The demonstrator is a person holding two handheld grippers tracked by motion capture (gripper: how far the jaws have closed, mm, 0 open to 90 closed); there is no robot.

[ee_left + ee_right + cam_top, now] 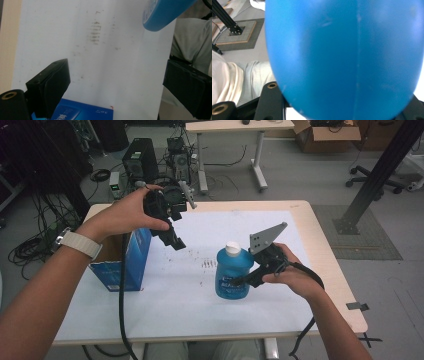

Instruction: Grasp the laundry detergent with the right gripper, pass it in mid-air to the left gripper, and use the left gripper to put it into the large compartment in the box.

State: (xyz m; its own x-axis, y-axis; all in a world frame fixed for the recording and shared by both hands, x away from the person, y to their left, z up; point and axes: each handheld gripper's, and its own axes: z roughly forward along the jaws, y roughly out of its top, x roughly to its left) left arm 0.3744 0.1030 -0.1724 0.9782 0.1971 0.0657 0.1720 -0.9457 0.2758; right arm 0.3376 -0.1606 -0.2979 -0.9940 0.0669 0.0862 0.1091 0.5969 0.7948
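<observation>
Quick count: one blue plastic bottle with a white cap (233, 272), middle of the frame. One open blue cardboard box (131, 260), left of centre. Two black two-jaw grippers: the left gripper (175, 240) upper middle, the right gripper (245, 280) beside the bottle. One white sheet (210, 315) on one pale wooden table (325, 250).

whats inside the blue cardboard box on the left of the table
The blue box stands open-topped at the table's left edge, but its inside is dark, and the person's left forearm crosses over the opening. Whether anything lies in it can't be told. The left gripper hangs open above it.
</observation>
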